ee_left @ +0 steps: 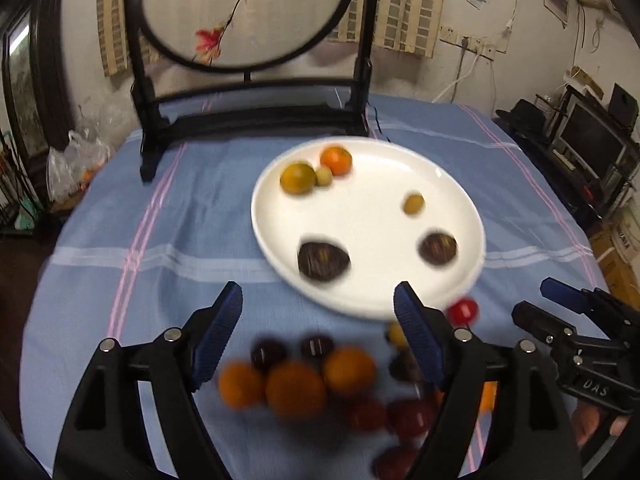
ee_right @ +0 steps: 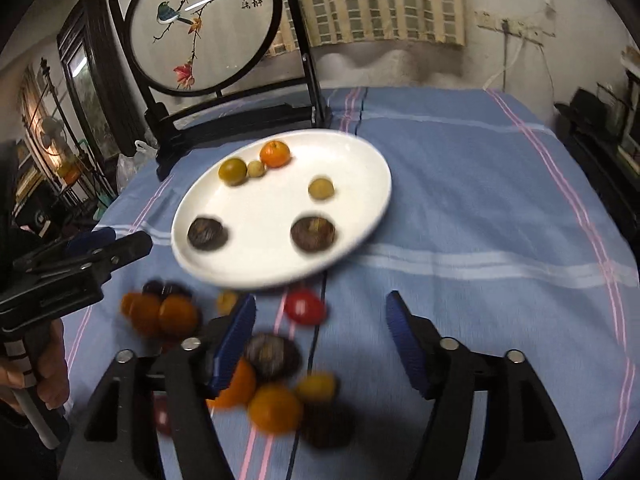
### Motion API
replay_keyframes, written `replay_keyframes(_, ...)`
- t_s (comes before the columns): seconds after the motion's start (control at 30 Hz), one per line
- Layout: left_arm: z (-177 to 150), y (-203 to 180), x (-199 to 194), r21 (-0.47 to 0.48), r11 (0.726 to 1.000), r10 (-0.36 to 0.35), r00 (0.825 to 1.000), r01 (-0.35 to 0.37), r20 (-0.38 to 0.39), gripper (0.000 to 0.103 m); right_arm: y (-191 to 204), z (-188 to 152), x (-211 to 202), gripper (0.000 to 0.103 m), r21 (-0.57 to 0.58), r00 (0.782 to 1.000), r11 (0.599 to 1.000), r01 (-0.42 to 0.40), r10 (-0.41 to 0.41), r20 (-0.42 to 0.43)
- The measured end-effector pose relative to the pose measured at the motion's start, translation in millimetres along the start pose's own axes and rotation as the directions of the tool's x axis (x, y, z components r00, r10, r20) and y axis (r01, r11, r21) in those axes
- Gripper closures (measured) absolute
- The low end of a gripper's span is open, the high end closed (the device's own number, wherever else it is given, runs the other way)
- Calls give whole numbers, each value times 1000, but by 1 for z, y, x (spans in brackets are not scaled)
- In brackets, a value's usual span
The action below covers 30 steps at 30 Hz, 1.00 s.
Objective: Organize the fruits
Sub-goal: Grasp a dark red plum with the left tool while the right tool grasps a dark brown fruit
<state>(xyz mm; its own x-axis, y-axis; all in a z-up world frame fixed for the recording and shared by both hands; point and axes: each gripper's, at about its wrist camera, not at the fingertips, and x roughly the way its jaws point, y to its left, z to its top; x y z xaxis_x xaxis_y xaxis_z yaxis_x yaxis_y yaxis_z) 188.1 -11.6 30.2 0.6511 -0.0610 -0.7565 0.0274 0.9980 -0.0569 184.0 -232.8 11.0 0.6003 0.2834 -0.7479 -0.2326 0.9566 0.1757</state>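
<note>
A white plate on the blue cloth holds an orange, a yellow-green citrus, two small pale fruits and two dark brown fruits. The plate also shows in the right wrist view. A loose pile of oranges, dark fruits and red fruits lies on the cloth near me. My left gripper is open and empty above the pile. My right gripper is open and empty over oranges and a dark fruit, with a red fruit ahead.
A dark wooden stand with a round painted screen stands at the table's far side behind the plate. The blue striped cloth stretches to the right of the plate. Shelves and clutter line the room's edges.
</note>
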Motion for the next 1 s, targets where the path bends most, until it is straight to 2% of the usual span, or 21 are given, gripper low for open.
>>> replay_keyframes(0.23, -61, -6, -22, -10, 999, -42, 998, 41, -55, 27, -1, -61, -20, 32, 26, 999, 999, 22, -21, -34)
replay_keyframes(0.47, -108, -20, -25, 1, 996, -86, 990, 87, -113, 27, 3, -95, -30, 31, 44, 998, 999, 17, -15, -54)
replay_keyframes(0.67, -120, -37, -22, 32, 994, -103, 985, 108, -138, 27, 1, -104, -37, 29, 62, 999, 998, -2, 4, -42)
replay_keyframes(0.83, -117, -46, -9, 54, 994, -82, 985, 91, -151, 28, -2, -107, -38, 29, 68, 999, 998, -12, 15, -38)
replay_keyframes(0.9, -115, -48, -1, 56, 994, -81, 984, 91, -161, 37, -3, -107, -38, 29, 68, 999, 998, -13, 16, -37)
replay_keyframes(0.93, -115, -49, 3, 56, 994, -82, 982, 93, -171, 46, -2, -107, -38, 29, 67, 999, 998, -14, 16, -38)
replay_keyframes(1.0, -114, -50, 6, 72, 994, -72, 985, 84, -155, 60, -3, -107, -37, 29, 65, 999, 998, -15, 17, -40)
